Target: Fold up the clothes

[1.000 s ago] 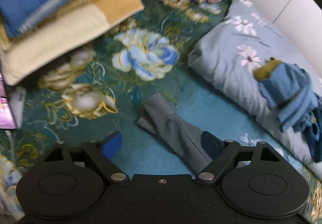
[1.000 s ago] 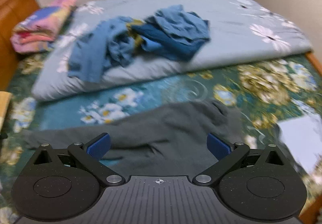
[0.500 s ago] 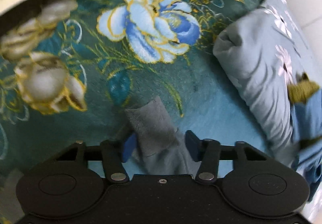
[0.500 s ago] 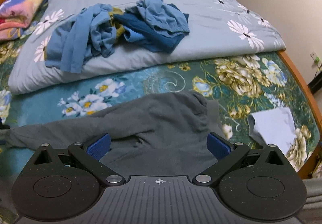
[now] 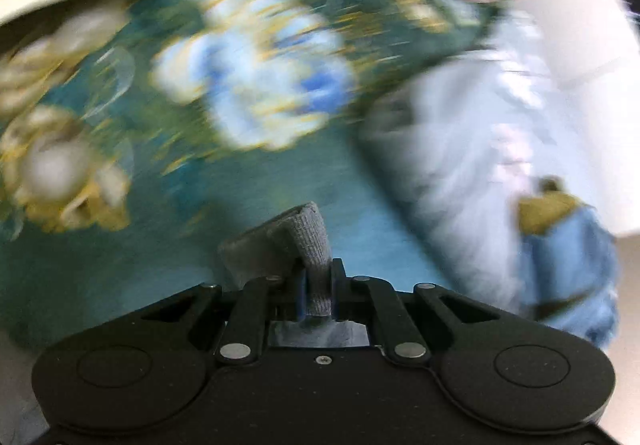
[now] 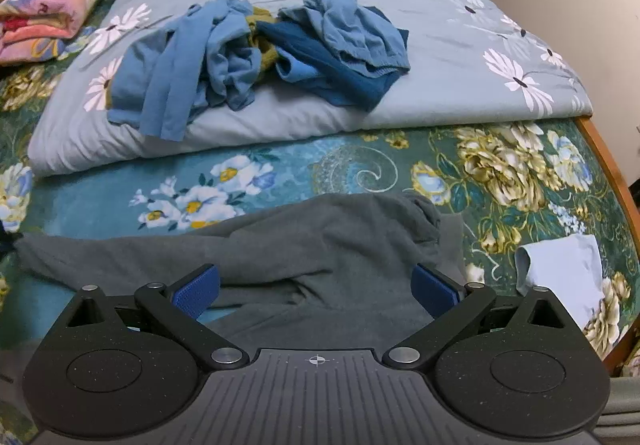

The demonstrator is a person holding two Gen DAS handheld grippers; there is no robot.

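A grey long-sleeved garment lies spread on the teal floral bedspread, one sleeve stretching off to the left. In the left wrist view my left gripper is shut on the cuff of that grey sleeve, which sticks up between the fingers; the background is motion-blurred. My right gripper hovers open just above the garment's body, blue pads wide apart and holding nothing.
A heap of blue clothes with an olive piece lies on the folded grey daisy-print quilt. A small pale folded cloth sits at the right near the wooden bed edge. A pink folded blanket is at far left.
My left gripper dropped onto the grey sleeve cuff, shut on it, and is now moving with it. The right gripper stayed open over the garment, almost still.
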